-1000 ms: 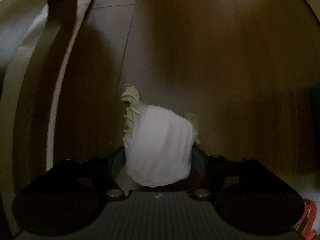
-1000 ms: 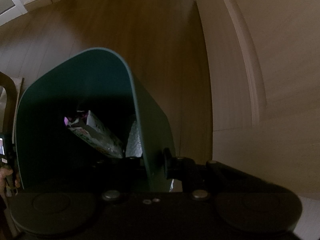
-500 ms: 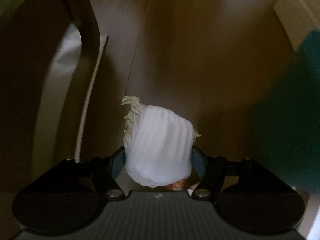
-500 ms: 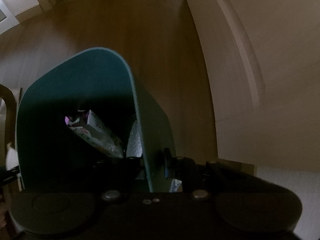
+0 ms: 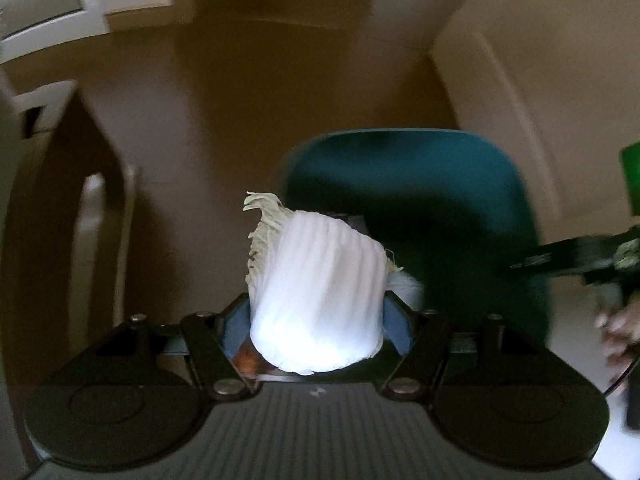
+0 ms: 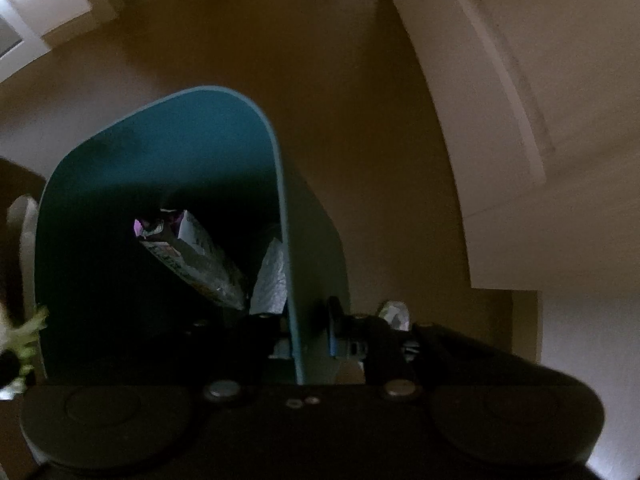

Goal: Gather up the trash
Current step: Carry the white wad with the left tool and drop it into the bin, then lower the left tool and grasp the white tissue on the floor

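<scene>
White-ribbed cabbage piece upright beside teal bin holding wrappers.

Bin bottom too dark to read; wrappers inside only partly visible, print illegible. Cabbage leaf hides left gripper's pad contact. Hand at rt edge blurred, cut off.

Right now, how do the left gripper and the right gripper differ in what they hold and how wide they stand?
The left gripper stands wide, clamped on a cabbage piece; the right gripper is nearly shut, pinching the thin wall of the teal bin. The left gripper's load is loose trash; the right gripper's load is the container, which already holds wrappers. Both grip firmly.
</scene>
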{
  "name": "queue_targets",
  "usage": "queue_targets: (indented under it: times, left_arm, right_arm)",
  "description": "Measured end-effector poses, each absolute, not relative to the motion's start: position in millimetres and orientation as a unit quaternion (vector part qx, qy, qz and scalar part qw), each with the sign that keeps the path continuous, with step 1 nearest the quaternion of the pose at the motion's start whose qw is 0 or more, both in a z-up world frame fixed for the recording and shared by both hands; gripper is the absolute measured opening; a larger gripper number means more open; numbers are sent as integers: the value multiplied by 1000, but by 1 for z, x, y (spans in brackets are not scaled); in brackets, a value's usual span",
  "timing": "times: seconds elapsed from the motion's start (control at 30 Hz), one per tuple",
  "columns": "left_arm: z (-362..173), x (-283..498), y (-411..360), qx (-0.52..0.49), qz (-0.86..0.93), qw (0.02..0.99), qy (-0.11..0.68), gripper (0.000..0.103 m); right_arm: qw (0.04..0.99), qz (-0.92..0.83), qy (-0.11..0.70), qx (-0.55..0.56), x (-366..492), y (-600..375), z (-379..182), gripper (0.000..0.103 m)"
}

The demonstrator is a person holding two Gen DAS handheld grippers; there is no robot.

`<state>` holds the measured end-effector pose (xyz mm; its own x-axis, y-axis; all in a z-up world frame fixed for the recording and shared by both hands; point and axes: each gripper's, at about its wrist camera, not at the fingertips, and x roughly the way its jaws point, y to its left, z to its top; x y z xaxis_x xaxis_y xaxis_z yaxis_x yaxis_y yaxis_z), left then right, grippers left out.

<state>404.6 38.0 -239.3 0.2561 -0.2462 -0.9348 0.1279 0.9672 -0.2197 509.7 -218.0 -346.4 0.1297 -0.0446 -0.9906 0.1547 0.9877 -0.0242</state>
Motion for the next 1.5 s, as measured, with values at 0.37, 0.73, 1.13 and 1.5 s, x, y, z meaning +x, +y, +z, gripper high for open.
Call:
queue_targets:
  times: [0.37, 0.73, 1.13, 1.5]
  left_arm:
    - [-269, 416, -34, -37, -148, 732, 664, 71]
    - [-255, 424, -32, -41, -154, 740, 654, 78]
    - [-215, 404, 22, -76, -156, 767, 617, 79]
    - [-227, 357, 100, -90, -88, 788, 603, 80]
  right_arm:
    - [751, -29, 659, 30, 499, -204, -316, 12]
    - [753, -16, 658, 25, 492, -207, -303, 12]
    - [747, -53, 663, 18, 492, -227, -300, 12]
    - [755, -95, 648, 24, 500, -254, -307, 12]
